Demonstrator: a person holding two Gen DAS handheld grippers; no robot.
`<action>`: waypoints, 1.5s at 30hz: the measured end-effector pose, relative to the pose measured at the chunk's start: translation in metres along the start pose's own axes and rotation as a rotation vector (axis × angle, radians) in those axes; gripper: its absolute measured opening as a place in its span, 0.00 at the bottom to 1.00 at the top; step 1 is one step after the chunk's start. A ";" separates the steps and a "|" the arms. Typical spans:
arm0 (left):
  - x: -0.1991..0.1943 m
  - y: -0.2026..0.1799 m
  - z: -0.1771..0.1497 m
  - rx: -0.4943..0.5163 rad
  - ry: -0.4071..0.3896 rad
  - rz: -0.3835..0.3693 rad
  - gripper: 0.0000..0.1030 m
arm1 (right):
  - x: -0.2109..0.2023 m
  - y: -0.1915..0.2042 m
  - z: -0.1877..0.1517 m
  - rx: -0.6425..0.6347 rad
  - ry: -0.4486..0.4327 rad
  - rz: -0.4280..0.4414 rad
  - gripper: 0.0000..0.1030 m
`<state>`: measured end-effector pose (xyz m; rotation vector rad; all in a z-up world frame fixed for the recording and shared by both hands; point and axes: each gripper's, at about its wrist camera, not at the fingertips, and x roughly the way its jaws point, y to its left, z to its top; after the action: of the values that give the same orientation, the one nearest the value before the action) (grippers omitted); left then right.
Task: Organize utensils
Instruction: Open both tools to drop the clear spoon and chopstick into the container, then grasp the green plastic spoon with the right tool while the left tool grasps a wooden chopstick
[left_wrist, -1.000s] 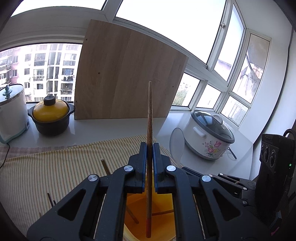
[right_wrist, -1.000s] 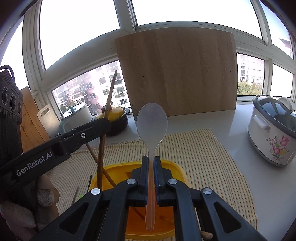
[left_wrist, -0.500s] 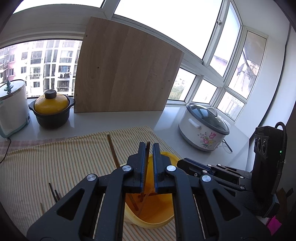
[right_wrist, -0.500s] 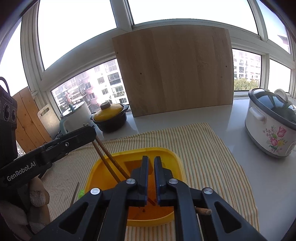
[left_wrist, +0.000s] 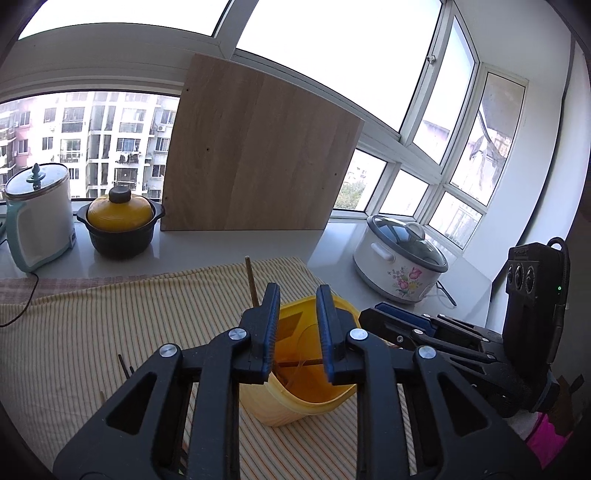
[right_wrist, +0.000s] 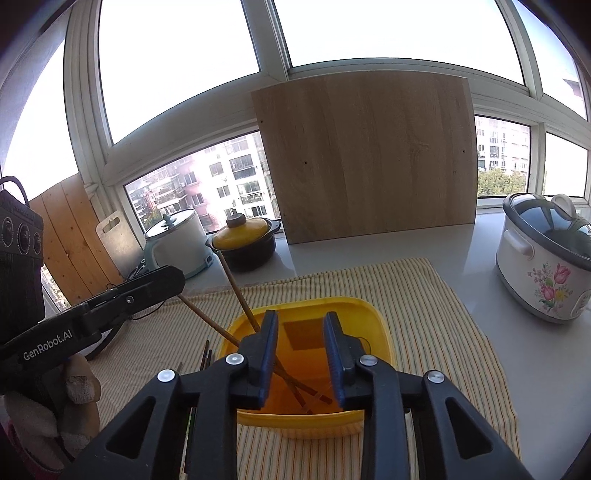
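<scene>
A yellow plastic bin (right_wrist: 380, 325) stands on the striped cloth (right_wrist: 443, 306); it also shows in the left wrist view (left_wrist: 295, 410). Two wooden utensils (right_wrist: 236, 284) lean in it, sticking out to the left, and a translucent spoon (right_wrist: 317, 398) lies at its bottom. One wooden handle (left_wrist: 252, 280) rises past the left finger in the left wrist view. My left gripper (left_wrist: 297, 332) is open and empty above the bin. My right gripper (right_wrist: 301, 350) is open and empty above the bin. The left gripper also shows at the left of the right wrist view (right_wrist: 155, 284).
A wooden board (right_wrist: 365, 155) leans on the window. A floral slow cooker (right_wrist: 546, 254) stands at the right, a yellow-lidded black pot (right_wrist: 245, 243) and a white kettle (right_wrist: 177, 243) at the back left. Loose chopsticks (right_wrist: 207, 354) lie on the cloth left of the bin.
Both grippers have opened. The wooden utensil left my left gripper and the translucent spoon left my right gripper; both are now in the yellow bin. Both grippers have pulled back slightly.
</scene>
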<state>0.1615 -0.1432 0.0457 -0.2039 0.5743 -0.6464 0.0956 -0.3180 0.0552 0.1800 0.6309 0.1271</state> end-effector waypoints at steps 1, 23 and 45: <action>-0.006 0.001 0.000 -0.001 -0.008 -0.002 0.24 | -0.002 0.004 -0.001 -0.008 -0.004 0.011 0.27; -0.061 0.119 -0.091 -0.093 0.185 0.275 0.24 | 0.018 0.090 -0.057 -0.220 0.163 0.227 0.29; 0.010 0.171 -0.144 -0.155 0.467 0.362 0.24 | 0.118 0.134 -0.102 -0.342 0.454 0.231 0.29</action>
<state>0.1742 -0.0158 -0.1383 -0.0877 1.0839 -0.2931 0.1211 -0.1540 -0.0659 -0.1134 1.0269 0.5044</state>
